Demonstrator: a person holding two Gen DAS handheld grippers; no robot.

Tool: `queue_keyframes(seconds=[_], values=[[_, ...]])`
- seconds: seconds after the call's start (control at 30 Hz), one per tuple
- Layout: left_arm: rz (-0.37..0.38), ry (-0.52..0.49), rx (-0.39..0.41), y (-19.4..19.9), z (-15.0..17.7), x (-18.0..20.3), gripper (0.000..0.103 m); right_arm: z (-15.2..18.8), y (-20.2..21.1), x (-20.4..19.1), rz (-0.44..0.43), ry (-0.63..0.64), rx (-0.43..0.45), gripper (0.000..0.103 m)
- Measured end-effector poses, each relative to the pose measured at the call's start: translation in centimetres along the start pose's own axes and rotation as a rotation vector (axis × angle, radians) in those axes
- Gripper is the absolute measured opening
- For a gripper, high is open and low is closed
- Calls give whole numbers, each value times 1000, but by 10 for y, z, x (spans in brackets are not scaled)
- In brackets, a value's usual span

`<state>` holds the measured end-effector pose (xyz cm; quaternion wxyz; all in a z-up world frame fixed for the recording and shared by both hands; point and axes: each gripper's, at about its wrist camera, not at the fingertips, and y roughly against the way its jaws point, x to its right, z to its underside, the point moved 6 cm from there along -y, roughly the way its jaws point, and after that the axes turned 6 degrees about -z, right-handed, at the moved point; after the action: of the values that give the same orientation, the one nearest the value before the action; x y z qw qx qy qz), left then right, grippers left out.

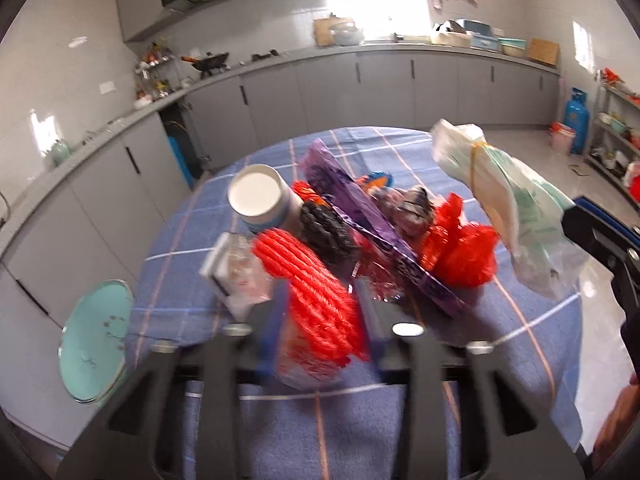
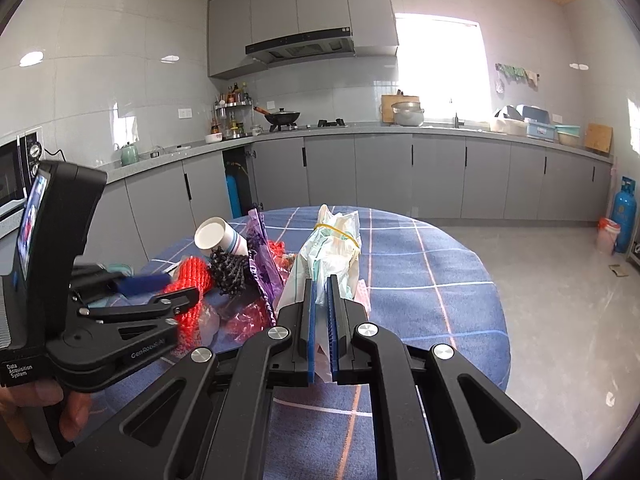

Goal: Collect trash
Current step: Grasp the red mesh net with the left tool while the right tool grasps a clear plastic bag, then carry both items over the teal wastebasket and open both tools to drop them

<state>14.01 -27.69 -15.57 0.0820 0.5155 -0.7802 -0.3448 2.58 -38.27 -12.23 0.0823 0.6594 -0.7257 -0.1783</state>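
A pile of trash lies on the round table with a blue checked cloth (image 1: 520, 320): a white paper cup (image 1: 260, 200), a purple wrapper (image 1: 360, 216), a black foam net (image 1: 324, 228), a red plastic bag (image 1: 460, 248). My left gripper (image 1: 320, 312) is around a red foam net (image 1: 316, 292), jaws close on it. My right gripper (image 2: 320, 292) is shut on a white-green plastic bag bundle tied with a rubber band (image 2: 332, 252), held above the table; the bundle also shows in the left wrist view (image 1: 504, 200).
A teal round lid or plate (image 1: 96, 340) sits off the table's left edge. Grey kitchen cabinets and a counter (image 2: 400, 132) run behind. A blue gas cylinder (image 2: 624, 216) stands at the far right on the floor.
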Motion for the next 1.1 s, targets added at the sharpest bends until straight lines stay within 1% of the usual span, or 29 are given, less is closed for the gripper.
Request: queue_keyframes(seconds=[0.07,0.23,0.4,0.47,0.53,0.7,0.93,0.97,1.1], values=[[15,7,8,3,-1,-3,17,-2,1,-1,-1,2,8,6],[27,39,47,19,-8,-19,15,-10,5,-4,-9,5,27,6],[8,59,91,37,-18,-36,14,-17,8,-9,-25,9,48,6],[-13,65,106,43,-22,-45,14,-19,8,-12,-39,9,53,6],[-50,66,128,47,-25,-54,14,-23,8,-18,-56,16,64,6],[-128,96,155,52,-31,-85,14,-30,0,-34,-106,27,72,6],[-213,128,154,52,-25,-123,14,-38,-17,-60,-169,45,68,6],[-234,132,158,53,-24,-131,14,-40,-20,-66,-182,48,68,6],[-270,126,167,59,-18,-151,15,-49,-32,-84,-222,63,73,6]])
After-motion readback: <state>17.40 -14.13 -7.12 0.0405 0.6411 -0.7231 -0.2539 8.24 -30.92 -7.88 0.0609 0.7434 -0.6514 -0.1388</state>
